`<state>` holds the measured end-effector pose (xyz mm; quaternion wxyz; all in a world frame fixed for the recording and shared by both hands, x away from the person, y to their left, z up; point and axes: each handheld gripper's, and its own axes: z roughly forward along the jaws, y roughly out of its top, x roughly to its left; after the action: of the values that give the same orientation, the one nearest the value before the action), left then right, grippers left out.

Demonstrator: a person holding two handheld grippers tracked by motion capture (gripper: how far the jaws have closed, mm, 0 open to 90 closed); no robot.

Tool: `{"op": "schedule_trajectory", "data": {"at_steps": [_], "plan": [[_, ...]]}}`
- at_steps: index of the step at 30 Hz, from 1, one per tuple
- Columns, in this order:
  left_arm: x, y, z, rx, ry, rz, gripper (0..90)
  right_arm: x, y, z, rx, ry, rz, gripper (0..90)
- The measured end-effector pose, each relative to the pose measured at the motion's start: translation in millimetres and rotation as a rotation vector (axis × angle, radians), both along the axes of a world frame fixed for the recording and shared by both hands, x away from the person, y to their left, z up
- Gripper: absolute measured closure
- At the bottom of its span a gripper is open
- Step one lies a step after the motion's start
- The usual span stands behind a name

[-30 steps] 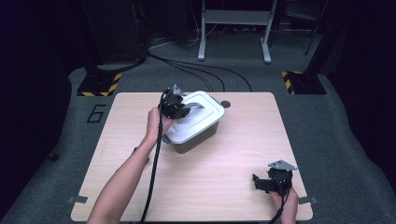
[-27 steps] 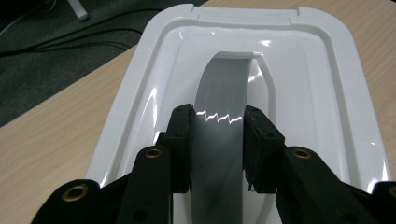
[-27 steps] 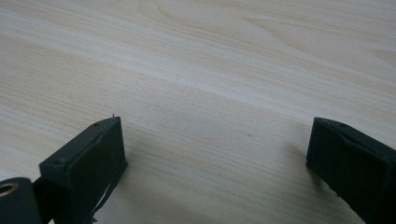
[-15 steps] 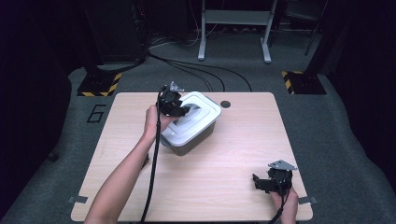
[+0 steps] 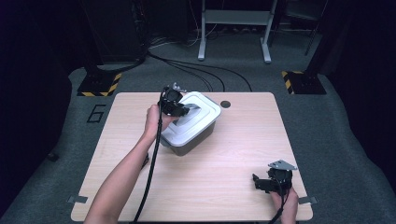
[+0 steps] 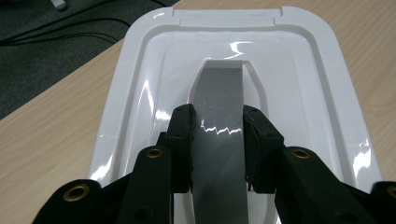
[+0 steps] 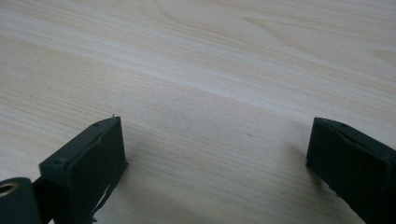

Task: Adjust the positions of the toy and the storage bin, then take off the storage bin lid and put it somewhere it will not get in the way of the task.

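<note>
Left tongs point(image 6: 217, 140), in the left gripper view: both black pads press the flanks of the grey glossy strap handle point(image 6: 219, 135), lower centre of frame, so they're clenched on it. They've just been closing, w/ the handle between them. The handle runs up the middle of the frame from the bottom edge into a recess in the white glossy plastic lid point(image 6: 317, 93), which spans most of the frame, rounded corners at top.

High view: left tongs point(image 5: 180, 108) sit upper centre-left of frame, over the near-left part of the white lid point(image 5: 205, 109). Lid is on a grey rectangular plastic bin point(image 5: 194, 140), centre-left of frame, standing on the light wood-grain surface point(image 5: 233, 154) at an angle to its edges. Left hand point(image 5: 154, 120) is just left of the bin, forearm coming up from the bottom left, black cable trailing alongside it.

Right tongs point(image 5: 261, 182): lower right of the high view, near the surface's front edge, well apart from the bin. Right hand point(image 5: 285, 198) is below them at the bottom edge. Grey three-cornered plate on top. In the right gripper view, right tongs point(image 7: 217, 154) are released: pads stand wide apart at lower left and lower right of frame, bare surface point(image 7: 210, 70) between them.

Small dark round hole point(image 5: 225, 103) in the surface, just right of the bin's far corner. Beyond: grey carpet floor point(image 5: 327, 116), black cables point(image 5: 196, 70) across it at top centre, yellow-black striped blocks point(image 5: 98, 85) at upper left and upper right.
</note>
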<state>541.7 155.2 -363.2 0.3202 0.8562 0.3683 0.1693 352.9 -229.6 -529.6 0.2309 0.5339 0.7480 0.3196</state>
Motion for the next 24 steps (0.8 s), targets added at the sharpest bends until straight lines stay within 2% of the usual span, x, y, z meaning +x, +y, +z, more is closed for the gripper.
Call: {"op": "schedule_trajectory", "data": {"at_steps": [7,10,11,17,24], "plan": [[-3.7,2.3,1.1,-0.001,0.02,0.058,67.4,0.0,0.0,-0.1,-0.002,-0.002,-0.001,3.6],[-6.2,1.4,-0.2,-0.019,0.013,0.083,67.4,0.0,0.1,-0.1,0.0,-0.001,0.0,3.6],[-7.0,1.8,0.5,-0.01,0.017,0.081,67.4,0.0,0.1,-0.1,-0.001,-0.001,-0.001,3.6],[-10.2,3.0,0.0,-0.023,0.019,0.1,67.4,0.0,0.0,0.0,-0.002,-0.001,-0.001,3.6],[-14.5,2.7,0.6,-0.021,-0.022,0.089,67.4,0.0,0.0,0.0,0.0,0.0,0.0,3.6]]}}
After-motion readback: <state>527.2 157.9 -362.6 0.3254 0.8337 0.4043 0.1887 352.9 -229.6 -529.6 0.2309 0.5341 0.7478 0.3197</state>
